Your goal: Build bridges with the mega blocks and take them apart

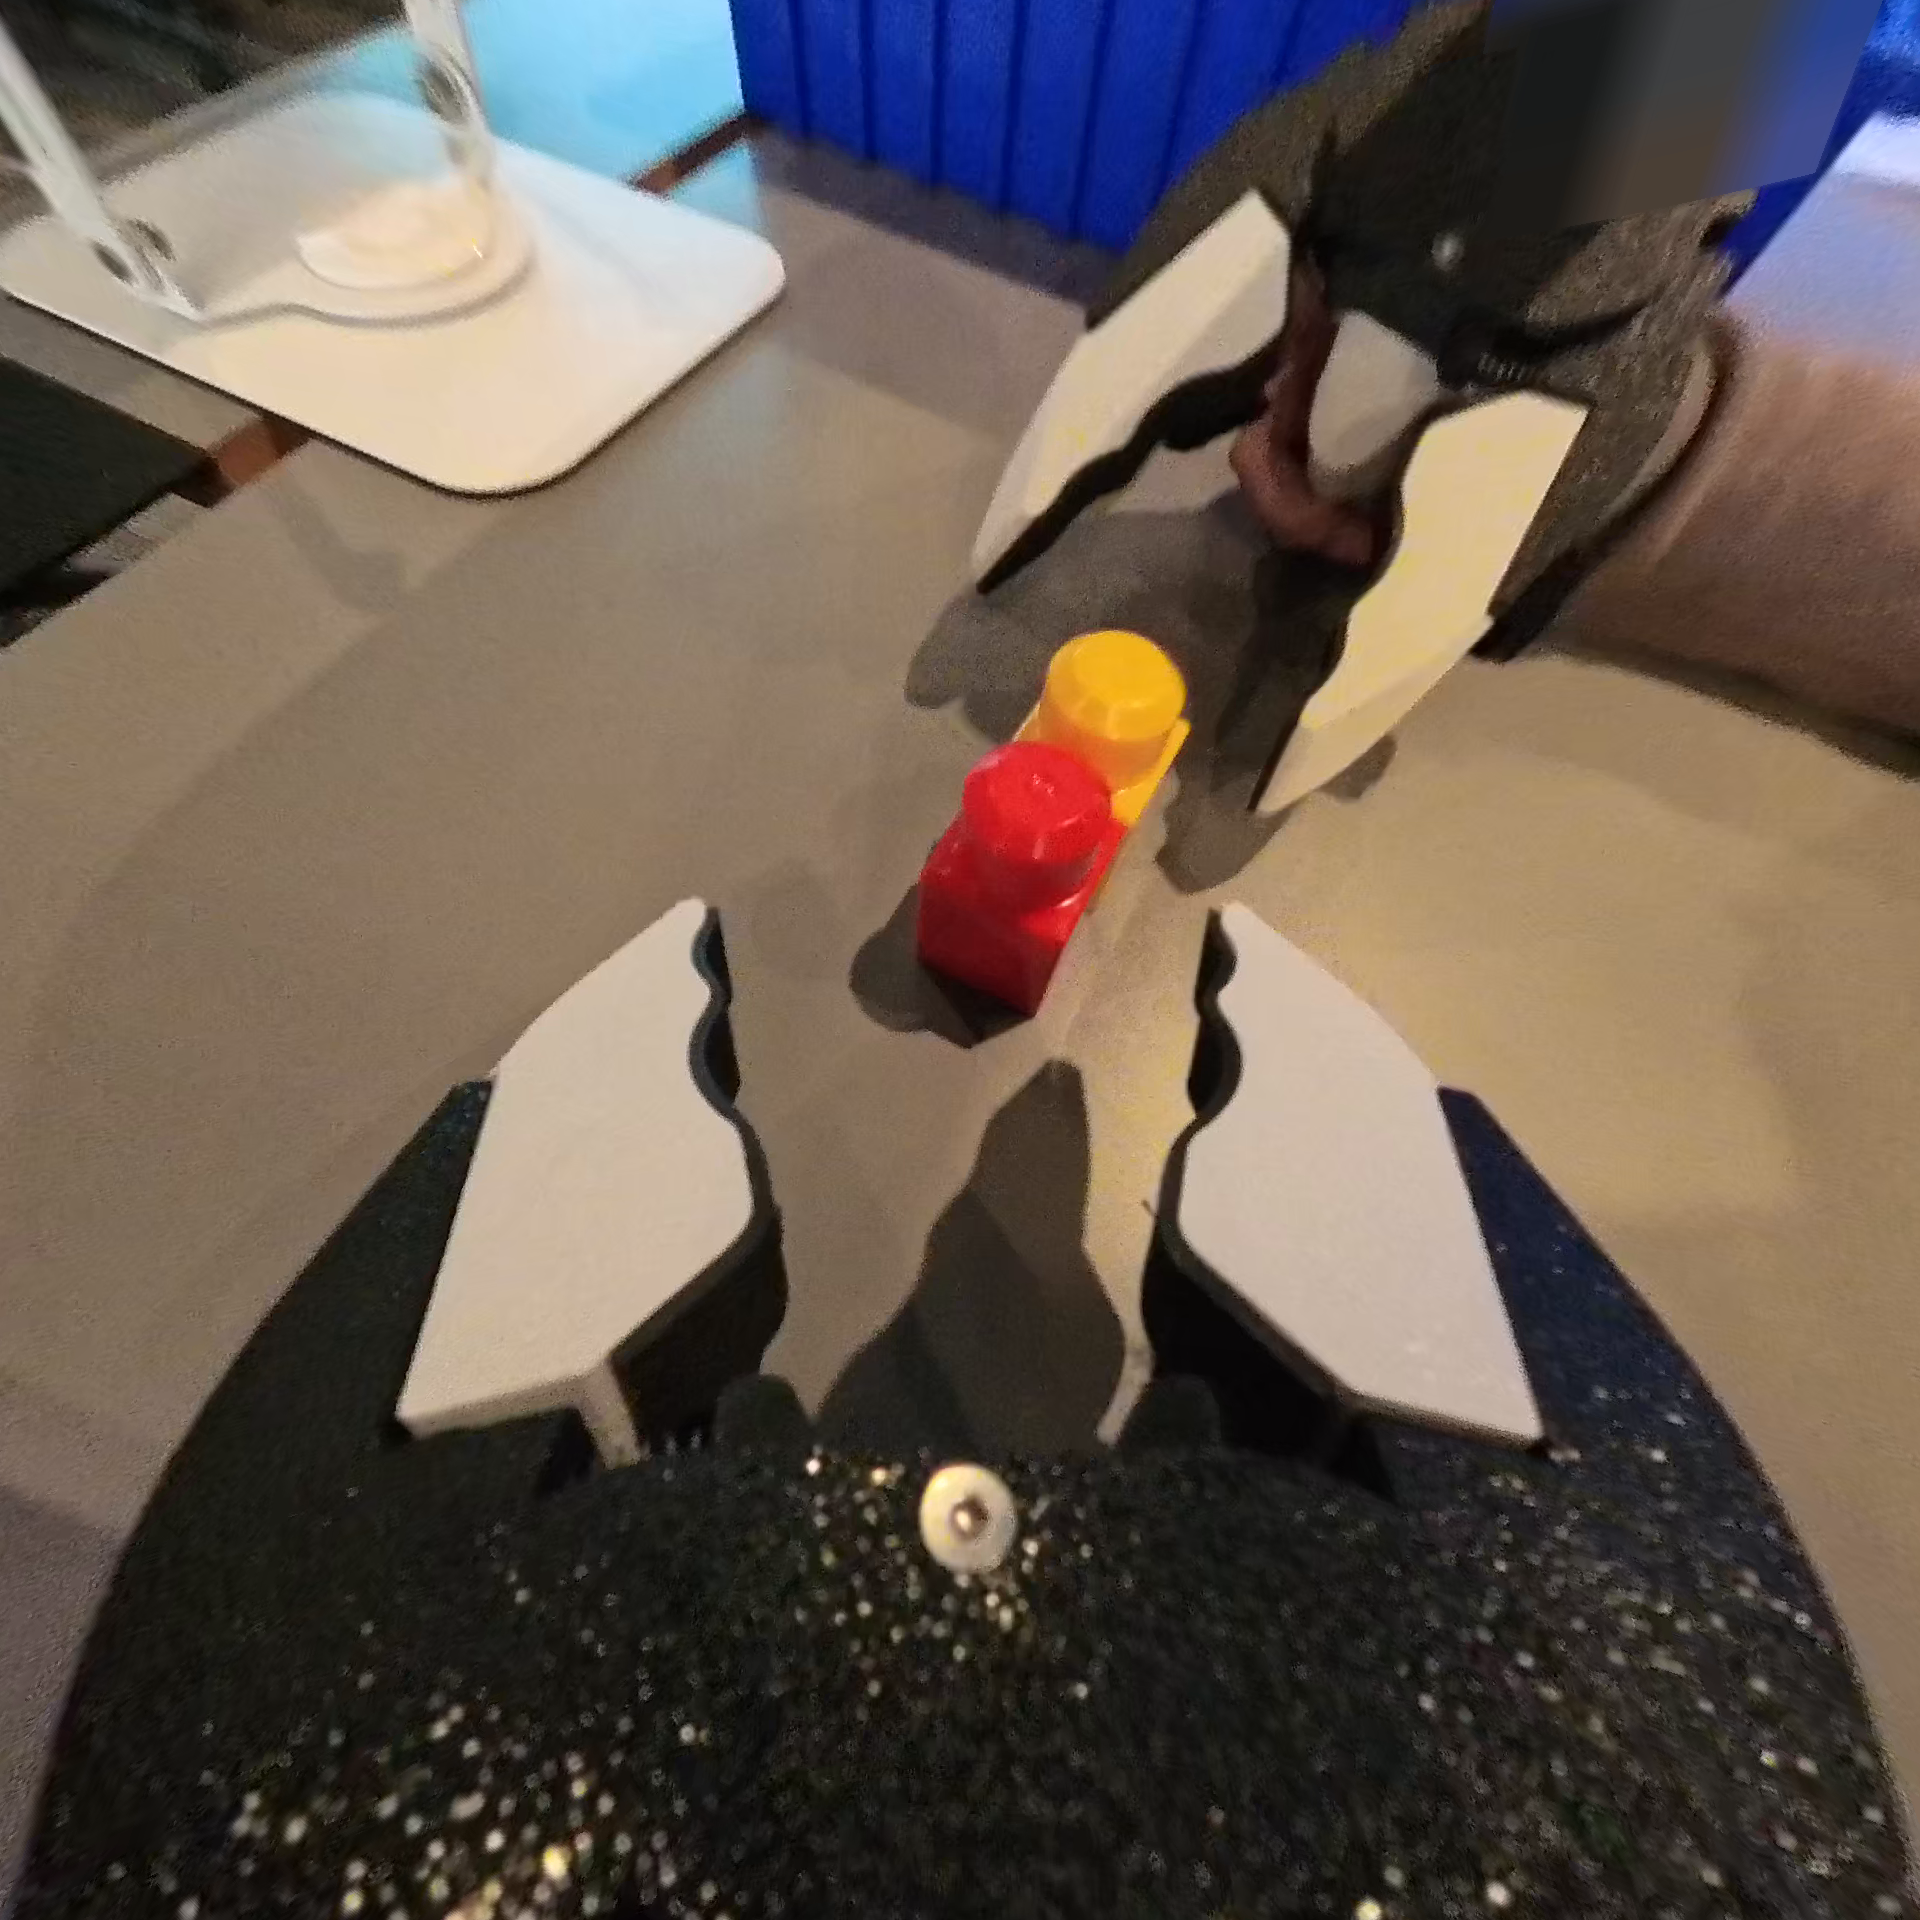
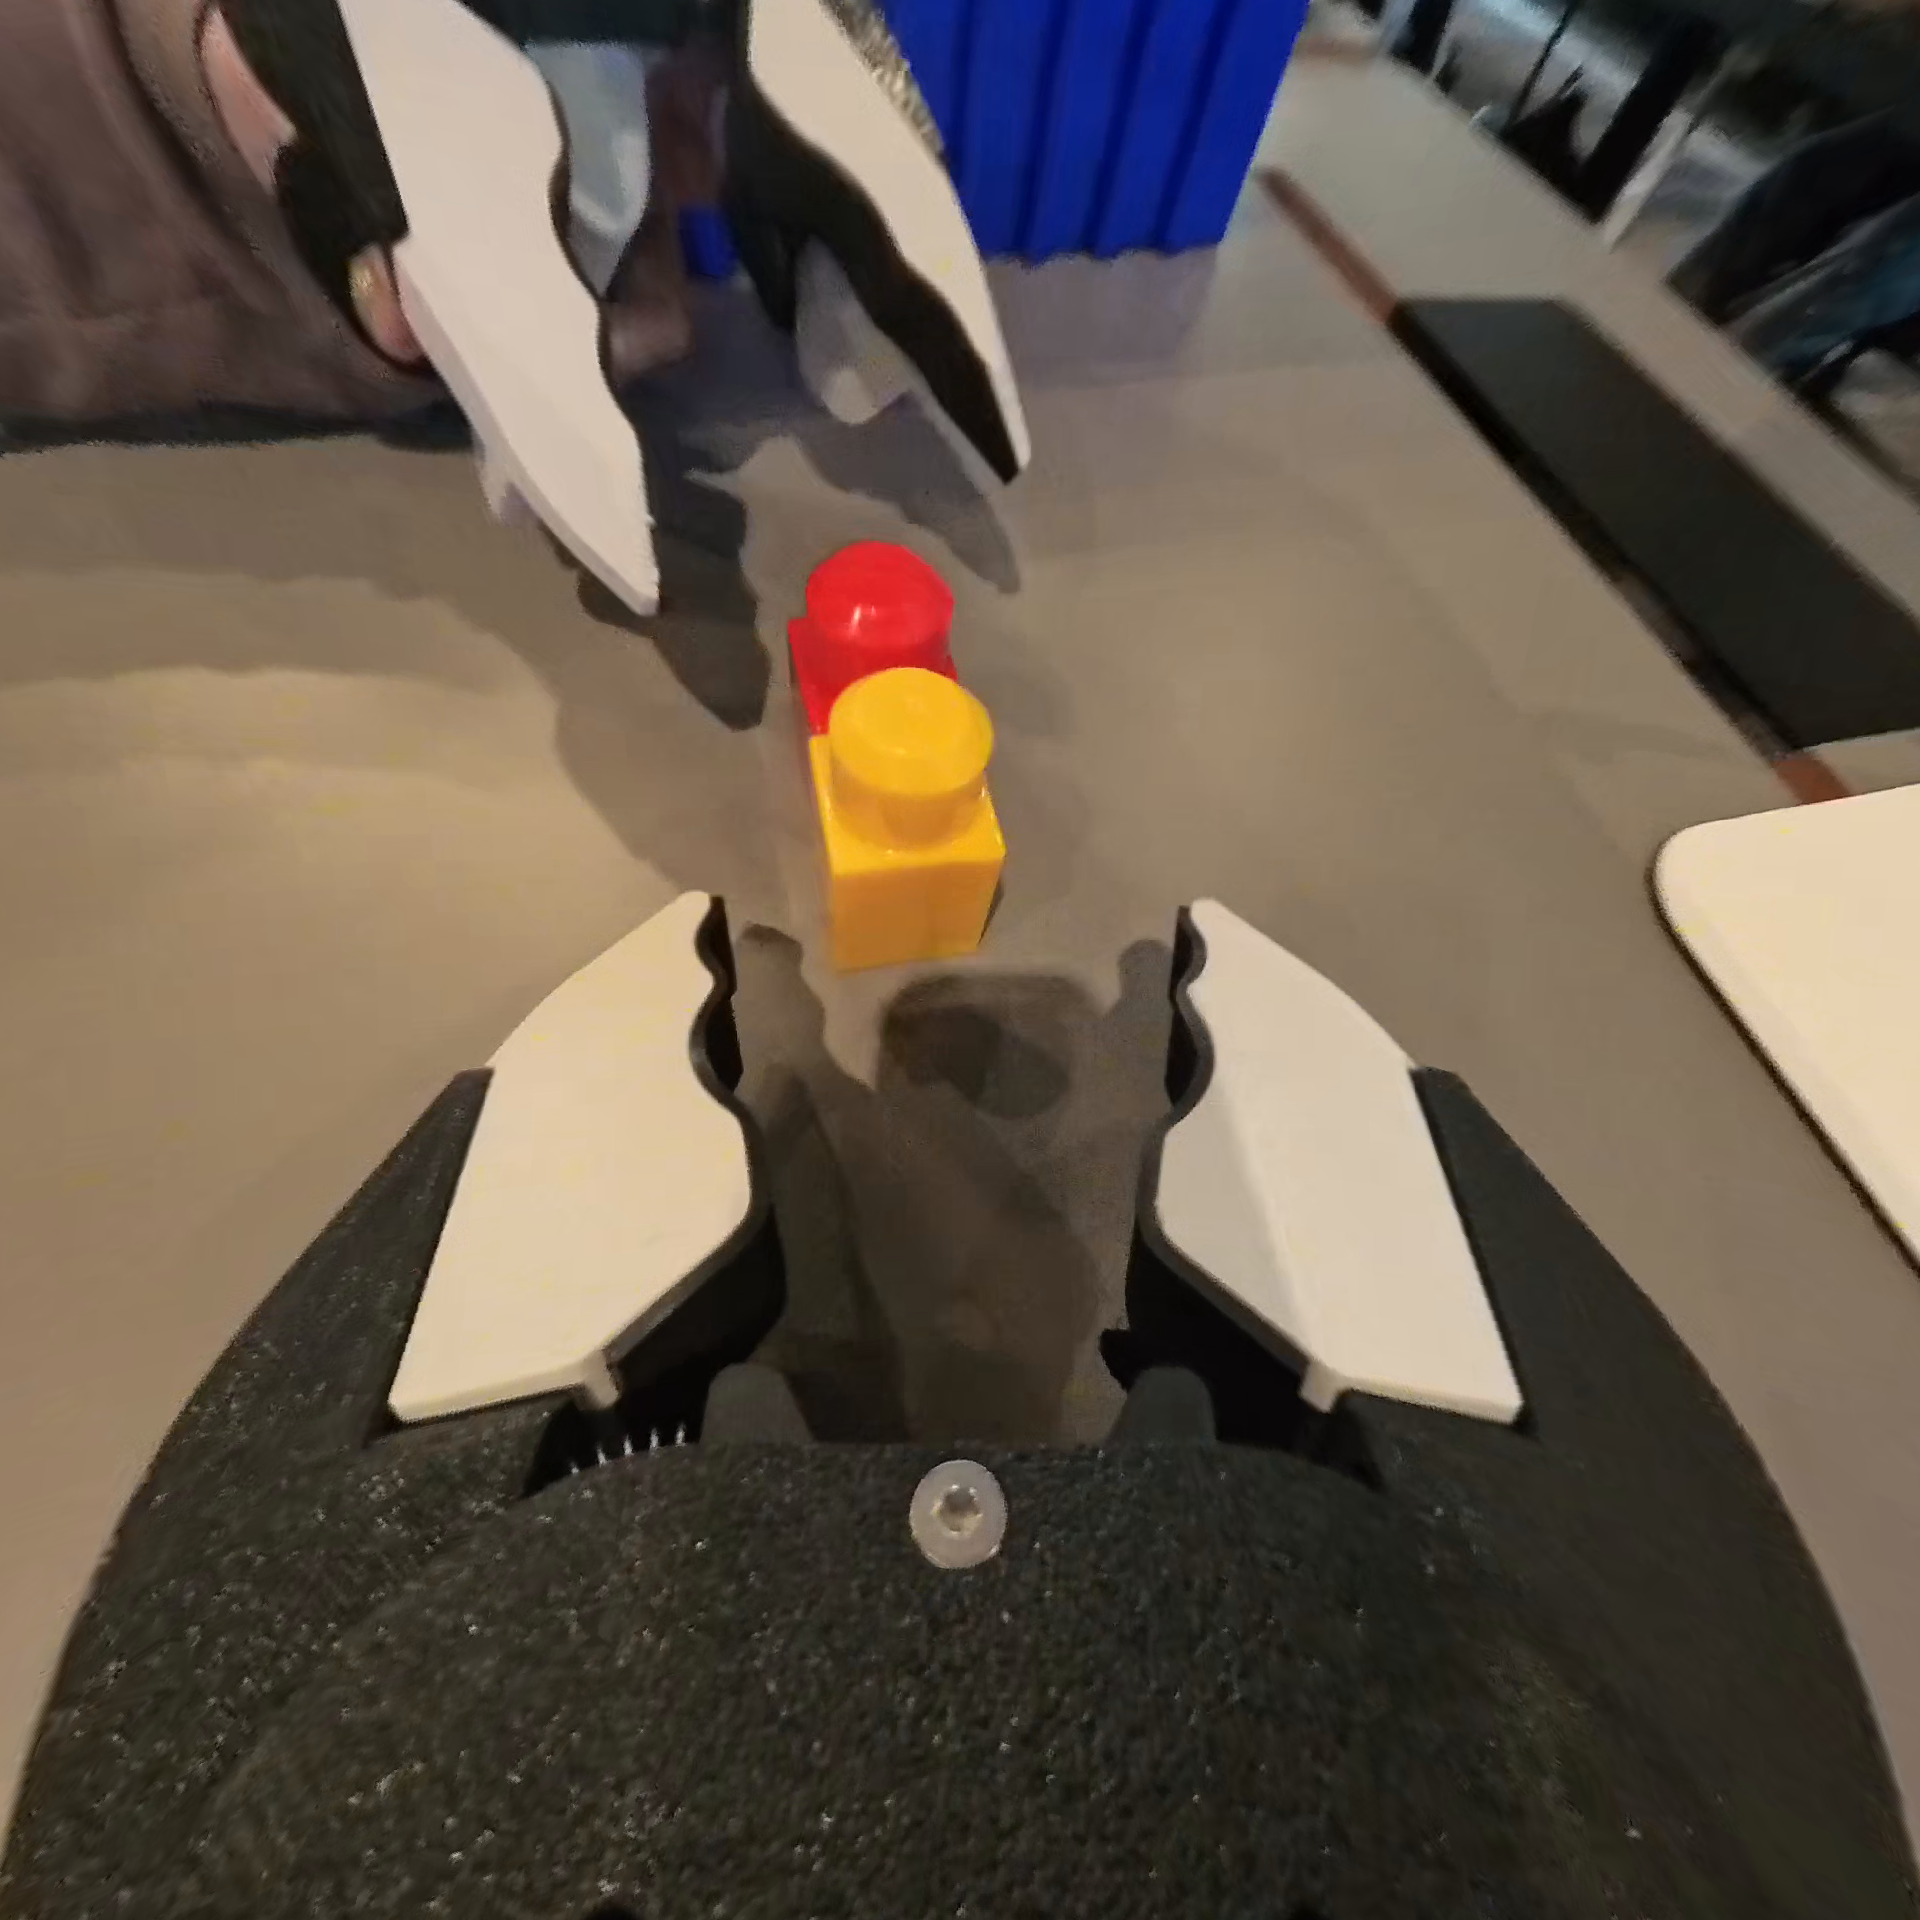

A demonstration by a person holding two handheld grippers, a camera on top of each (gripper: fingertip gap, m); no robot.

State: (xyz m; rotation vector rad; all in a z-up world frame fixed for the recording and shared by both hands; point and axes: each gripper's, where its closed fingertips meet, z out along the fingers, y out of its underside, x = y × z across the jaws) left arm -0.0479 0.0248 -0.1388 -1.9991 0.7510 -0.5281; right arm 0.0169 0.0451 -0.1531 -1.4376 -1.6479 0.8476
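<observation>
A red single-stud block and a yellow single-stud block stand side by side, touching, on the grey table. My left gripper is open and empty, its tips just short of the red block. My right gripper faces it from beyond the yellow block, open and empty. In the right wrist view the yellow block is nearest, the red block behind it, my right gripper is open just short of the yellow block, and the left gripper hangs open above the far side.
A white stand base with a clear post lies at the far left; its corner shows in the right wrist view. A blue ribbed container stands at the table's back. A dark mat lies at the right. A person's sleeve is behind the right gripper.
</observation>
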